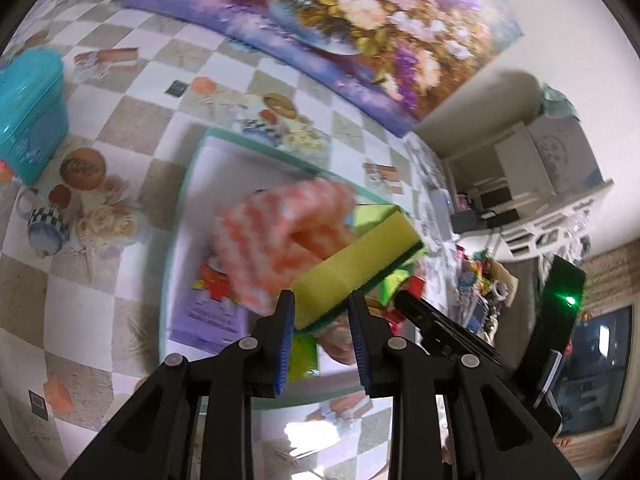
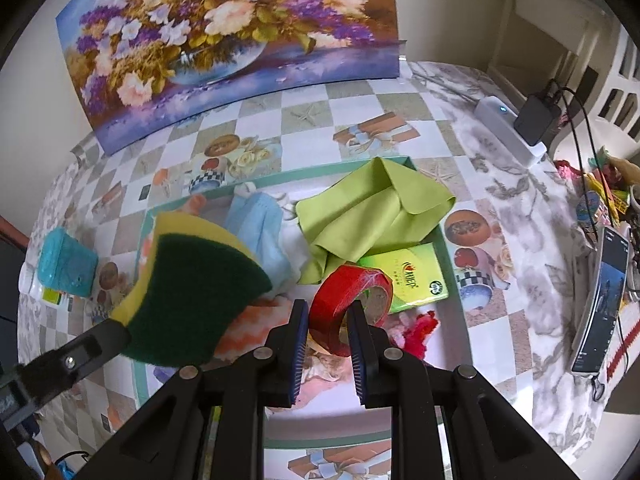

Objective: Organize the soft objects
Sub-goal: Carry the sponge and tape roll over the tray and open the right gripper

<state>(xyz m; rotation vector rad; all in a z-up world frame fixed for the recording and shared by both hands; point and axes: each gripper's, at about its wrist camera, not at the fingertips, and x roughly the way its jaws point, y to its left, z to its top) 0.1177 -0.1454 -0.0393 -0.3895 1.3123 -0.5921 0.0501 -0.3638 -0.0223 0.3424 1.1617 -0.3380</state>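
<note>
My left gripper (image 1: pixel 322 312) is shut on a yellow sponge with a green scouring side (image 1: pixel 352 268) and holds it above the teal-rimmed tray (image 1: pixel 176 216). The sponge also shows at the left of the right wrist view (image 2: pixel 192 280). An orange-and-white cloth (image 1: pixel 280 236) lies in the tray under it. My right gripper (image 2: pixel 328 320) is shut on a red tape roll (image 2: pixel 344 300) over the tray (image 2: pixel 442 240). A lime green cloth (image 2: pixel 368 208), a light blue cloth (image 2: pixel 264 232) and a green tissue pack (image 2: pixel 412 280) lie in the tray.
A teal plastic box (image 1: pixel 28 116) stands at the table's left, also seen in the right wrist view (image 2: pixel 68 268). A flower painting (image 2: pixel 224 40) leans against the back wall. A white power strip with a charger (image 2: pixel 516 128) and a phone (image 2: pixel 600 300) are at the right.
</note>
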